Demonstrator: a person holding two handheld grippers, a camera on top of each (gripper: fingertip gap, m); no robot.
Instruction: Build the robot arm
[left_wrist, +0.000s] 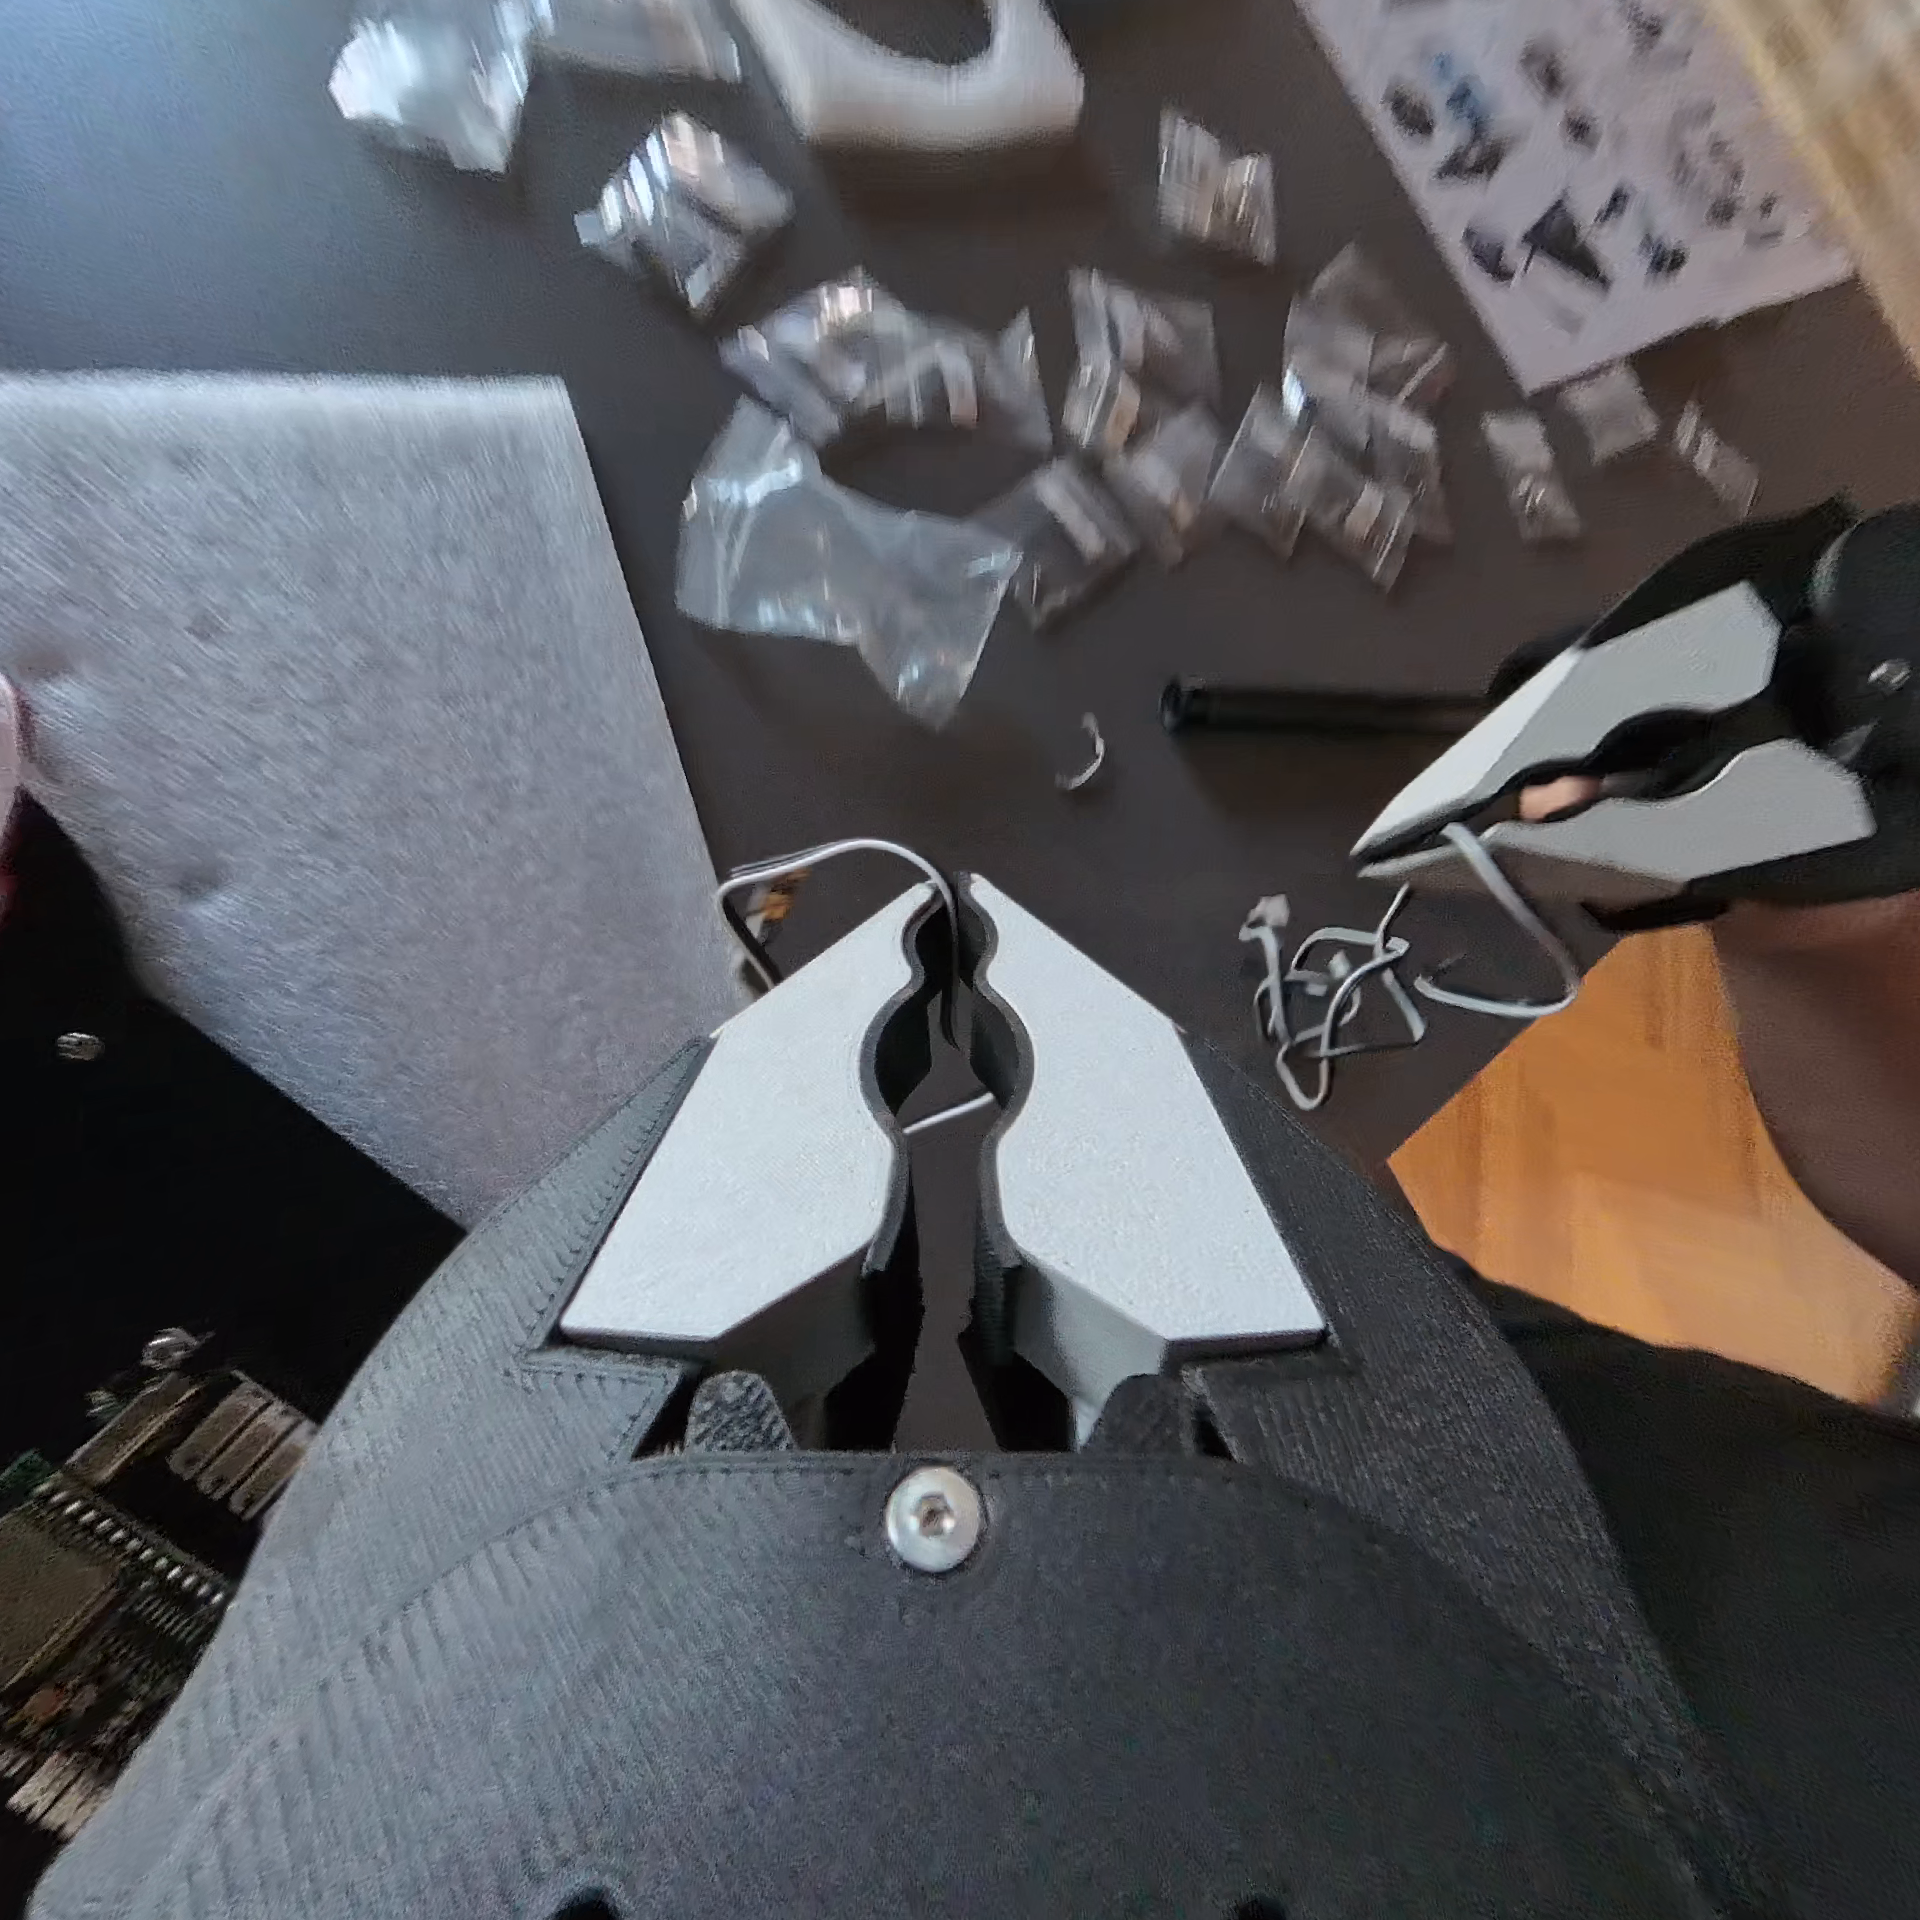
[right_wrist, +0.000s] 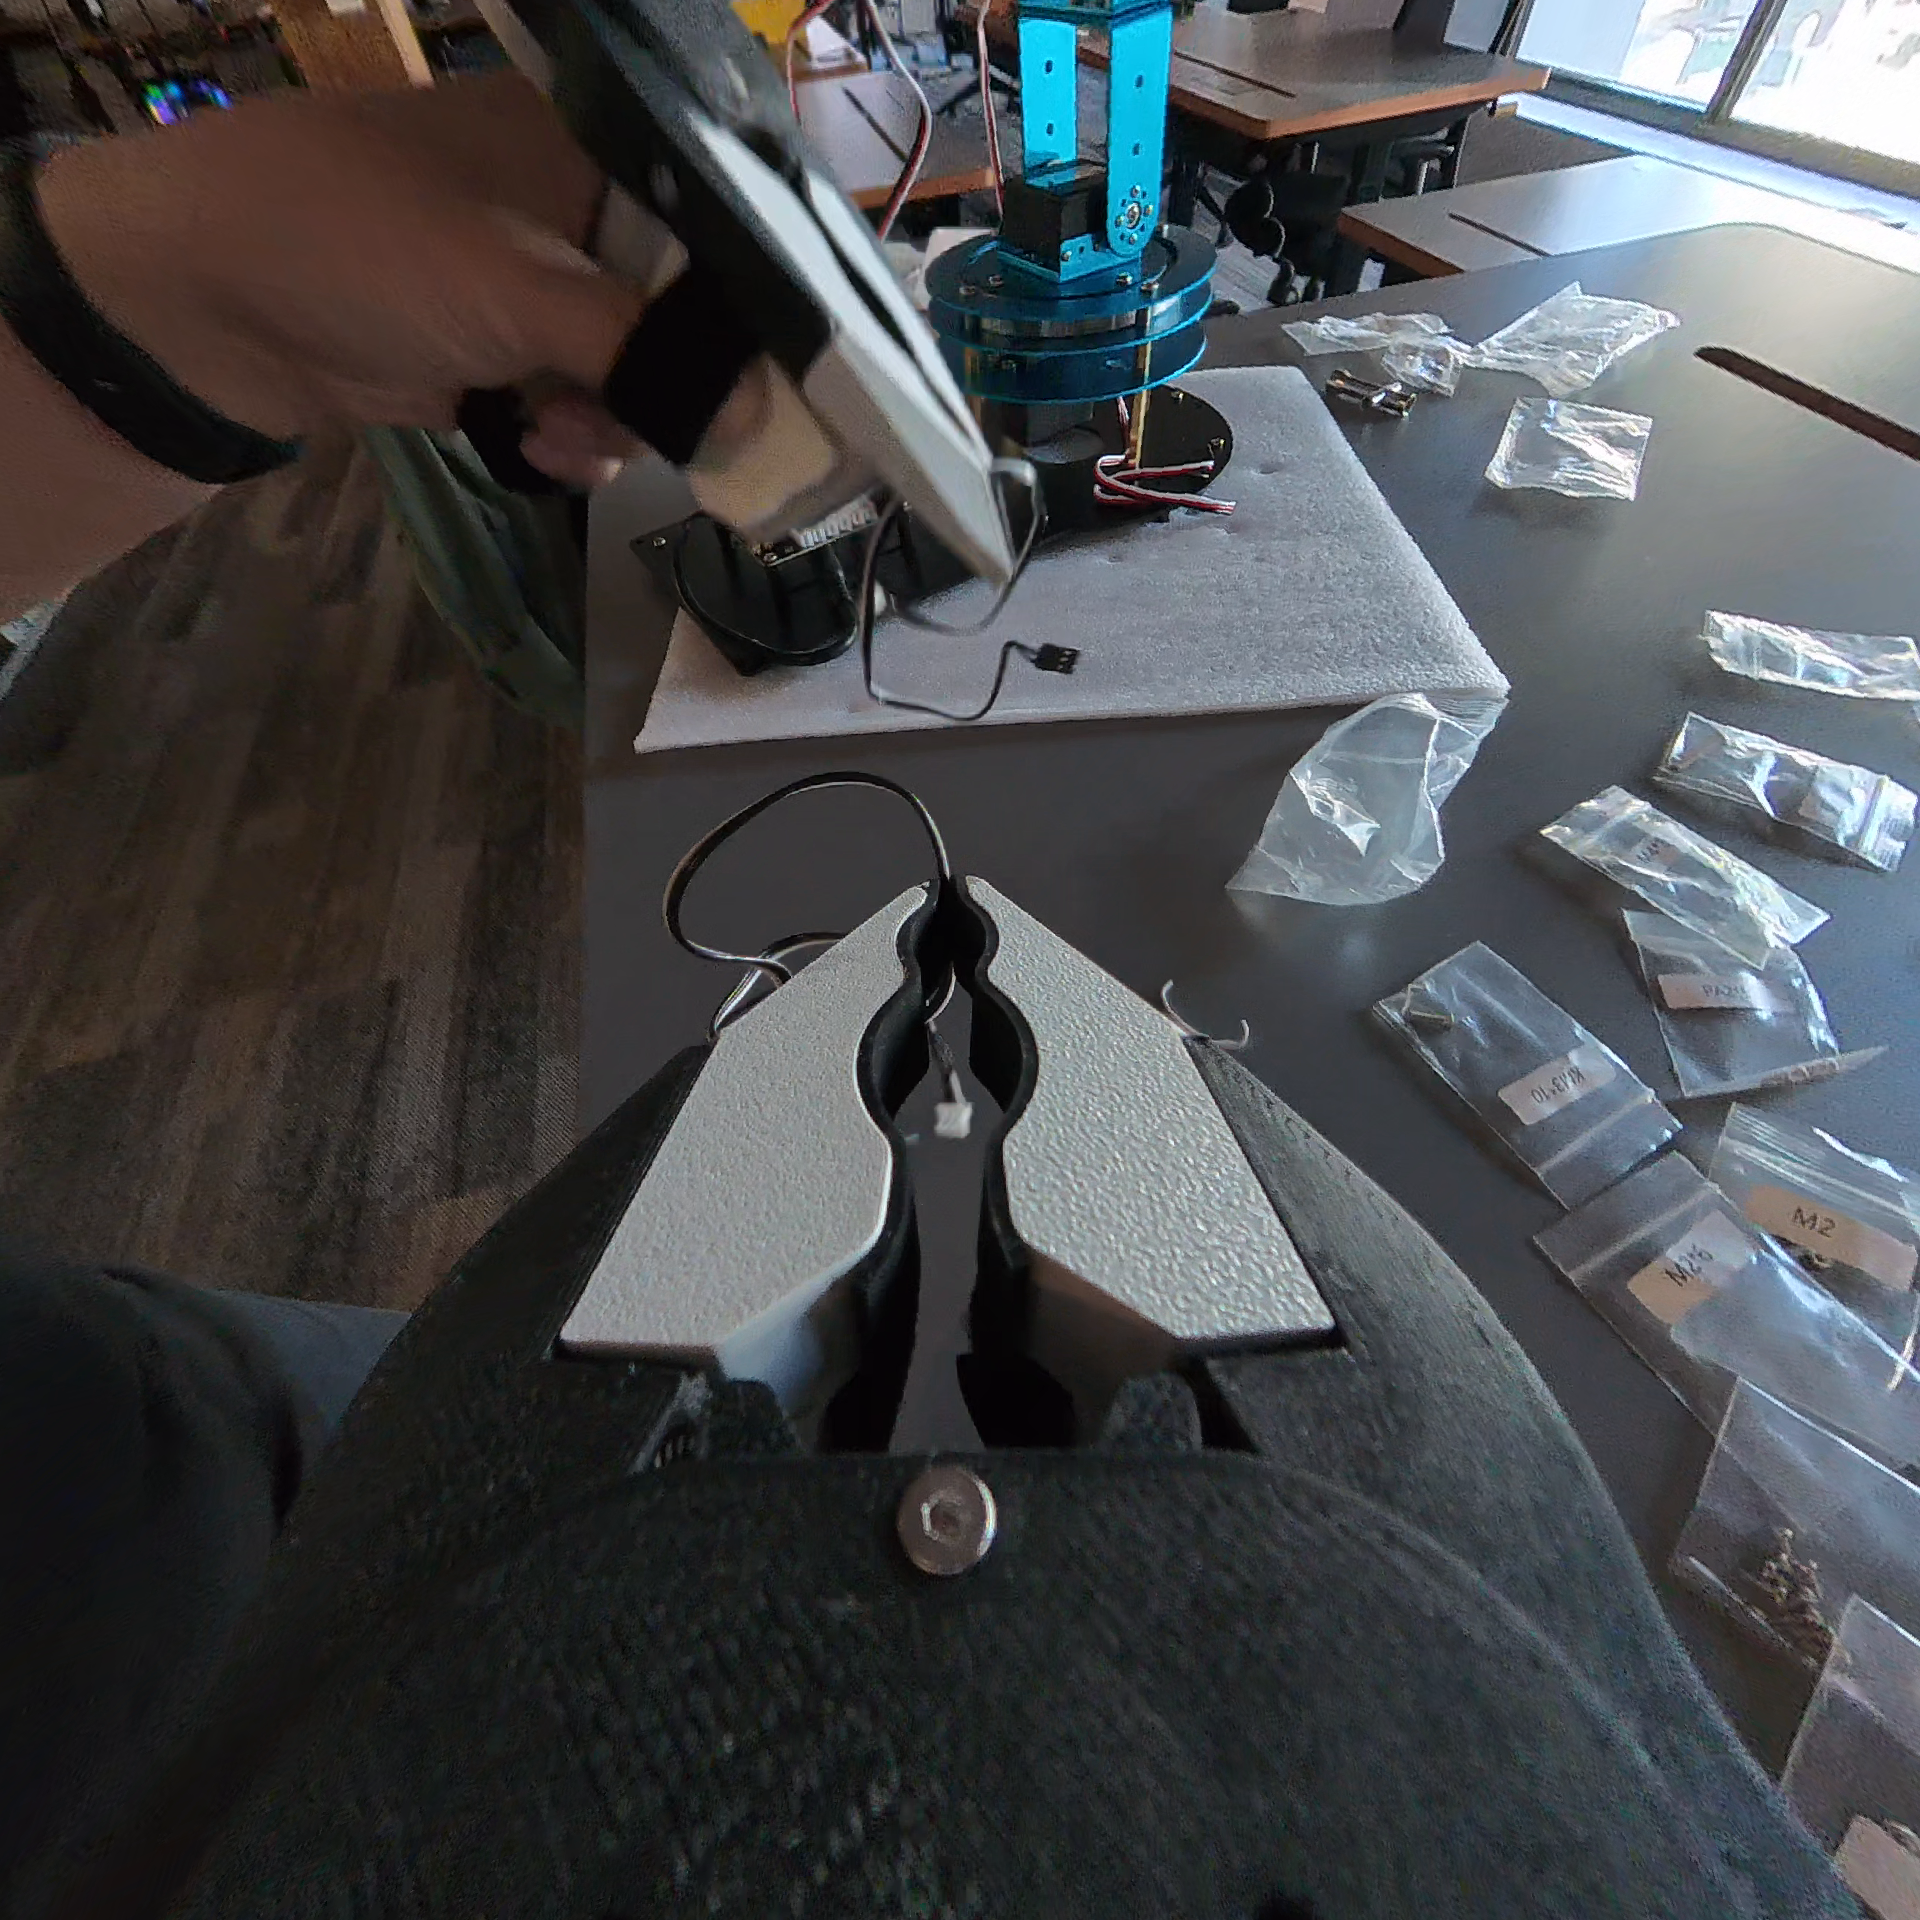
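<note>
The right hand-held gripper is clamped at its tips on a thin black wire looping above the dark counter. The left hand-held gripper pinches a white wire by the foam sheet. Farther off stands a blue robot arm among plastic bags. Pulling hard could, I judge, strain the tangled wires or their connectors.

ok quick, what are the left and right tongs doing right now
left tongs: shut on a thin white cable, over the dark table.
right tongs: shut on a thin black cable with a small white connector.
</note>
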